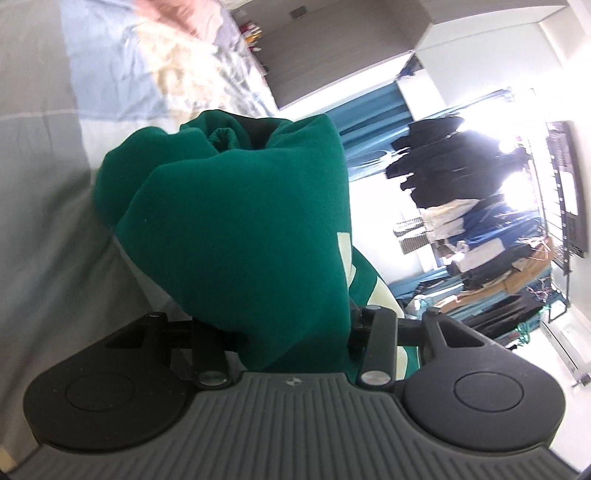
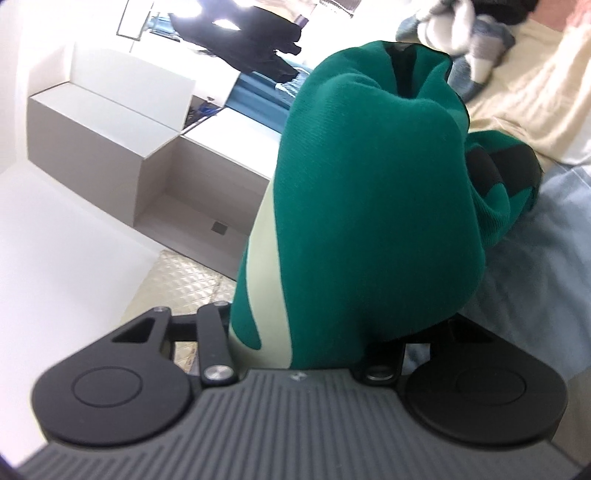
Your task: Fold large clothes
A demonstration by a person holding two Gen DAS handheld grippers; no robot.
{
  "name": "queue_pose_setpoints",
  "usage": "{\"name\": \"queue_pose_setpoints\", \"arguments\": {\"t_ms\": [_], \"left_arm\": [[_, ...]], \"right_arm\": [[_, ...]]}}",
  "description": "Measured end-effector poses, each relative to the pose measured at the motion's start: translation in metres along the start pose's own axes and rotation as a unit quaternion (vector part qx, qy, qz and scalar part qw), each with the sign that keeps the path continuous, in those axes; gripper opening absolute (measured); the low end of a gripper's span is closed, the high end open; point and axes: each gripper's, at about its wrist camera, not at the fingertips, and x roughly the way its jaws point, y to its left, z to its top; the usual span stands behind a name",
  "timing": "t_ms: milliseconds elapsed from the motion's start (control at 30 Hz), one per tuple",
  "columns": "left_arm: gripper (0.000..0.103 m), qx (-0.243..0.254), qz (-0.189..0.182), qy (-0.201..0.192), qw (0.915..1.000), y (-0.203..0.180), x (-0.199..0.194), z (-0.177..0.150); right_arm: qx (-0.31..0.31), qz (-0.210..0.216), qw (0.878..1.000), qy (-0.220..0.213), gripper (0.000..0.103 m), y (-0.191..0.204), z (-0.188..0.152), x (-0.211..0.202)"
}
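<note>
the green garment [image 1: 240,229] bunches up so thick in front of the left gripper [image 1: 291,332] that both fingers vanish under it; only the linkage near the camera shows. it's the same on the right: the cloth [image 2: 362,221] swallows the right gripper [image 2: 314,343] fingers whole. how much of the garment hangs below can't be seen. the bed [image 1: 44,184] behind is partly covered by the cloth. a pinkish smear [image 1: 173,14] at the top edge is blurred and cut off. the window [image 1: 491,155] glare washes out the hanging clothes [image 1: 436,155].
</note>
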Motion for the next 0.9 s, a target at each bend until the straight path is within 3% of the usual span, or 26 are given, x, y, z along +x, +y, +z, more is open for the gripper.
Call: {"name": "queue_pose_setpoints", "arguments": {"t_ms": [233, 467, 700, 900], "left_arm": [[0.050, 0.010, -0.047, 0.015, 0.9987, -0.036, -0.034, -0.012], [0.050, 0.040, -0.085, 0.039, 0.9948, -0.112, -0.047, -0.033], [0.050, 0.054, -0.137, 0.067, 0.9868, -0.197, -0.025, -0.055], [0.050, 0.056, -0.159, 0.098, 0.9808, -0.255, 0.020, -0.083]], "right_arm": [[-0.024, 0.021, 0.999, -0.021, 0.054, 0.025, 0.024, -0.048], [-0.037, 0.030, 0.997, -0.059, 0.054, 0.042, 0.062, -0.118], [-0.066, 0.038, 0.991, -0.112, 0.054, 0.060, 0.130, -0.165], [-0.090, 0.027, 0.985, -0.142, 0.054, 0.059, 0.190, -0.187]]}}
